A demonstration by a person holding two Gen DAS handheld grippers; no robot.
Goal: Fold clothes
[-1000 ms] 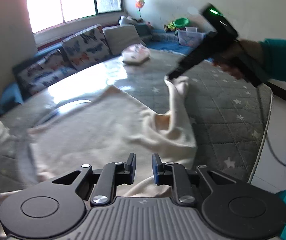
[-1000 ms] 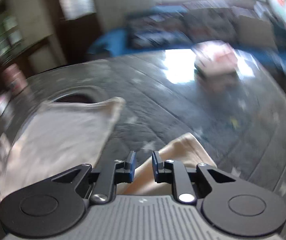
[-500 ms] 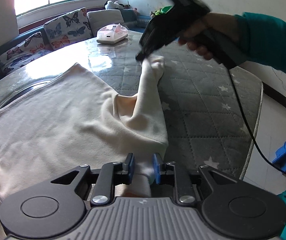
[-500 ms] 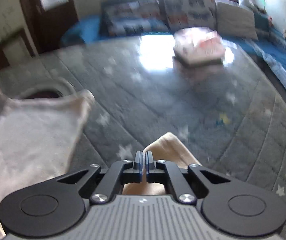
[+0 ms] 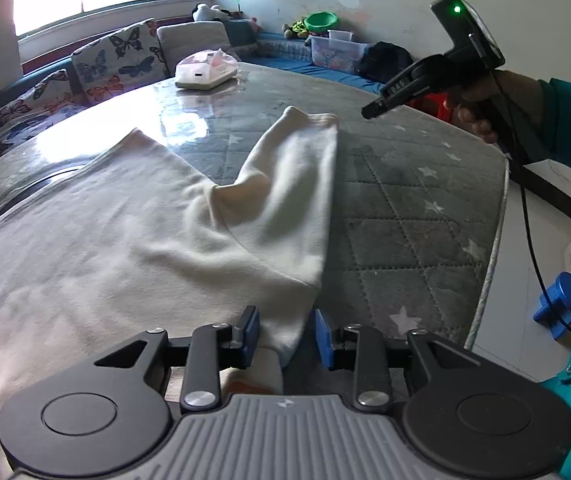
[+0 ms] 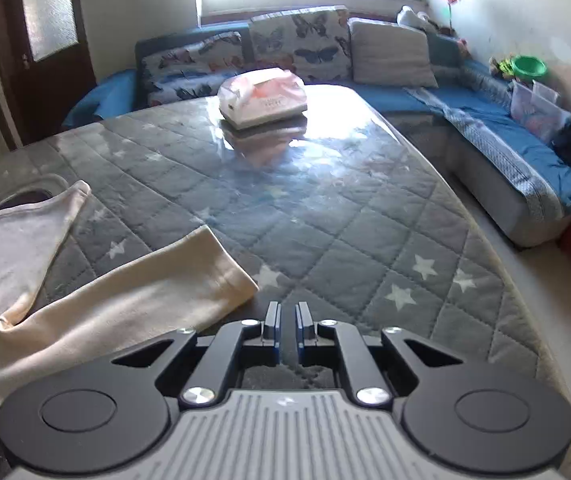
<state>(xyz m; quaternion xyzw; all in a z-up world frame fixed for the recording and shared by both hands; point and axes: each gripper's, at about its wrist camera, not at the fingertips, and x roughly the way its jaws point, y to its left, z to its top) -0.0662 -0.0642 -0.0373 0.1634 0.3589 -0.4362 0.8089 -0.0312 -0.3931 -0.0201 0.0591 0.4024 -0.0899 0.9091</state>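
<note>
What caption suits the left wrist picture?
Open left gripper over a cream shirt on the quilted table; right gripper hovers beyond its sleeve.

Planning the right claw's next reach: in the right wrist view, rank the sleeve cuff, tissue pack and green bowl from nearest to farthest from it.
1. Sleeve cuff, just left of the right claw.
2. Tissue pack, mid-table ahead.
3. Green bowl, far right by the wall.

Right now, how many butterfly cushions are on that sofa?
2 that I can see: one butterfly cushion beside the plain grey cushion, another butterfly cushion left of it. More may be hidden.
</note>
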